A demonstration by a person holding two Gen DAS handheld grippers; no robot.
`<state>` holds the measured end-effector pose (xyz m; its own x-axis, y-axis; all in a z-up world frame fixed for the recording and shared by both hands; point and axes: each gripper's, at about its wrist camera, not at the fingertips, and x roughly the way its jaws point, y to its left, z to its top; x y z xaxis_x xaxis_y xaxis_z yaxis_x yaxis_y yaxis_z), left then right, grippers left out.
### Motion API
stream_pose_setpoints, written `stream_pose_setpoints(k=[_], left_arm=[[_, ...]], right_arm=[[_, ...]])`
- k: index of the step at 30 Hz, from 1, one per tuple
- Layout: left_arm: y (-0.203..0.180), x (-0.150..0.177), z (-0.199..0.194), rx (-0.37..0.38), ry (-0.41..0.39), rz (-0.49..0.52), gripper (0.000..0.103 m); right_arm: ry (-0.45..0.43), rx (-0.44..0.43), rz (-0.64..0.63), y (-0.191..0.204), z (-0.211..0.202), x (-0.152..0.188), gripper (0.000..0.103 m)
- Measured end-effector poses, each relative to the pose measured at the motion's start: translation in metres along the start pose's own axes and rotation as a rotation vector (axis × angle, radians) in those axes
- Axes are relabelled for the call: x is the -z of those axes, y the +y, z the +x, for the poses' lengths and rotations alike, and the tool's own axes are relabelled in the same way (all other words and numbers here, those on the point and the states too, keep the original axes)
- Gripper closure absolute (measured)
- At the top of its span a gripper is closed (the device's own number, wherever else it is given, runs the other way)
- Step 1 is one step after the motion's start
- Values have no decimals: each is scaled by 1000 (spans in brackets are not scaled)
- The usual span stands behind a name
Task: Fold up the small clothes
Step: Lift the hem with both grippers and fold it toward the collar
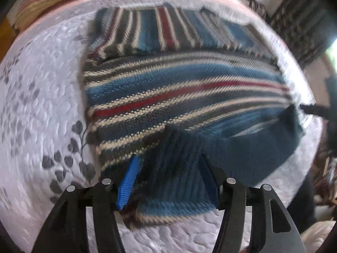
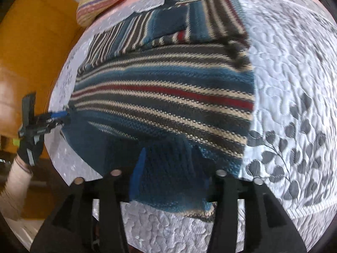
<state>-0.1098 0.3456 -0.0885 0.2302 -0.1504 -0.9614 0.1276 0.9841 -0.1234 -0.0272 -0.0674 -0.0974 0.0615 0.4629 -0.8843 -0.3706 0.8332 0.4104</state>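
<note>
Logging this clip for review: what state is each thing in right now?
Striped sweater: partly folded, sleeves laid across top, hem lifted.
Left tongs: shut on sweater hem.
Right tongs: shut on sweater hem.
Quilted bedspread: spread flat under sweater.

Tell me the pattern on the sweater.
Sweater: blue, grey, cream and red stripes, clearest in the right wrist view.

Leaf-print quilt (image 2: pixel 294 67), striped cushion (image 2: pixel 101 0), orange wall (image 2: pixel 31 42)

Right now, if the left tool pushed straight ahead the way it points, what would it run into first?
The striped sweater. Its hem is already bunched between the left tool's fingers, so going forward only pushes further into the knit, with the quilted bed cover underneath.
</note>
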Motion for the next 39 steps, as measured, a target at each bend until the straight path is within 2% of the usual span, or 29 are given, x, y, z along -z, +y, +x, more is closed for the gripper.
stream_pose_setpoints(k=[2,7,8,11,12,13,16,17,19,23,24,26,27,28,30,34,39], left_arm=[[-3,-3,11,-39,23,27,43],[-3,-9,14,-11,3,17,46],[-2,-9,14,-4,-7,17,50],[-5,-5,8,12,-13,33,70],[-9,-5,7,12,-16,39,79],[-13,-4,5,13,-22,50,82],[-24,-3,4,1,-36,62,83],[-23,-3,6,-2,-33,61,83],[-19,-1,15,-15,-18,56,75],[-16,-7,24,8,-7,17,73],[-15,-7,24,11,-7,10,73],[-15,-5,21,2,-15,2,75],[-15,-3,18,-6,-24,-5,82],[-15,1,13,-12,-38,-17,91],[-17,7,5,-35,-68,-23,93],[-25,24,-20,-20,-154,-46,94],[-22,37,-59,-20,-258,-76,94]], right_arm=[[21,14,-17,0,8,-1,50],[75,64,-38,-6,32,-2,50],[79,62,-41,-6,35,-3,50],[83,66,-68,-3,39,-3,49],[86,67,-81,-1,39,-3,56],[92,56,-97,3,39,-3,65],[104,52,-147,11,38,1,73],[109,54,-156,13,38,3,73],[116,55,-156,12,41,3,72],[122,54,-139,13,50,0,70],[119,61,-147,15,50,1,74],[111,39,-148,19,47,2,88],[106,10,-140,18,44,3,94],[94,-3,-134,17,39,6,94],[69,-10,-128,18,30,10,95],[-10,-73,-98,22,-1,21,95],[-96,-110,-64,24,-40,22,95]])
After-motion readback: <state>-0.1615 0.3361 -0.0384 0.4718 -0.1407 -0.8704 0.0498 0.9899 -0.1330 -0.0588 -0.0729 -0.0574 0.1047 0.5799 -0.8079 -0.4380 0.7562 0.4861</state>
